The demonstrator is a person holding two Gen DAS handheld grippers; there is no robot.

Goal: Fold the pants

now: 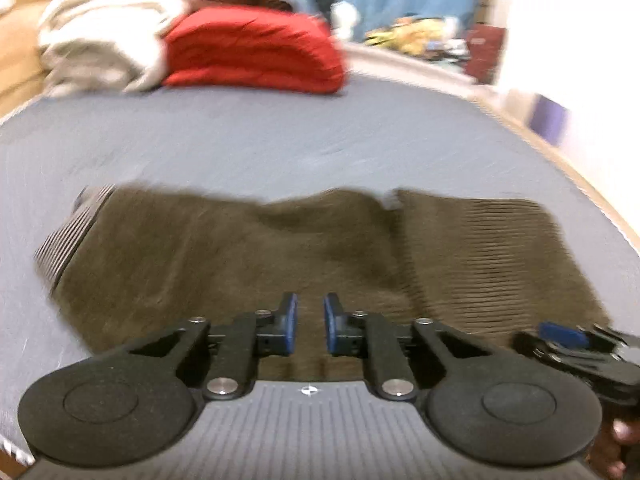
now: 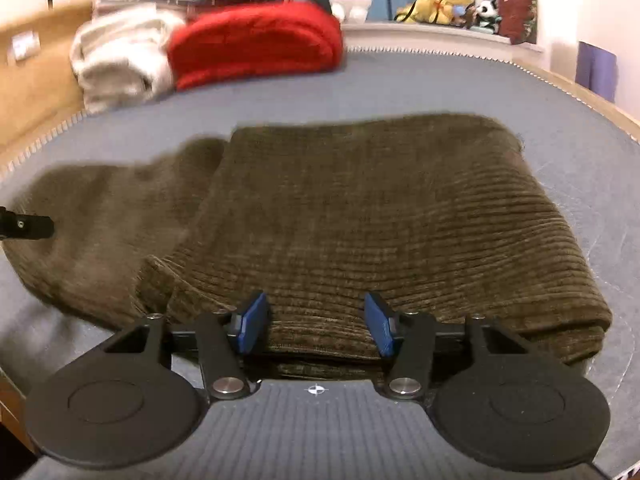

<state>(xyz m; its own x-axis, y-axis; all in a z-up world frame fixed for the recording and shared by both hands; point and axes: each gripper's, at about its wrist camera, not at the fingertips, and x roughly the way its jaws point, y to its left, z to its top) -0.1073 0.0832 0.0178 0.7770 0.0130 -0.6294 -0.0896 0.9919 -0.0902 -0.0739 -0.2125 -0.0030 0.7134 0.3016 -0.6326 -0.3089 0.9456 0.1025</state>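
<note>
Brown corduroy pants (image 2: 380,208) lie folded on the grey-blue bed surface (image 2: 400,80), with a doubled layer on the right and a single layer trailing left. My right gripper (image 2: 316,324) is open over their near edge; cloth lies between the wide-set blue pads, which do not press it. My left gripper (image 1: 310,328) hovers over the pants (image 1: 240,256) with its blue pads a narrow gap apart and nothing between them. The right gripper's pad (image 1: 564,334) shows at lower right in the left wrist view. The left gripper's fingertip (image 2: 28,226) pokes in at the left edge of the right wrist view.
A folded red blanket (image 2: 256,40) and cream blankets (image 2: 120,56) are piled at the far left of the bed. Stuffed toys (image 2: 444,0) sit on a ledge behind. A wooden frame (image 2: 600,104) rims the bed. A person's hand (image 1: 616,444) shows at lower right.
</note>
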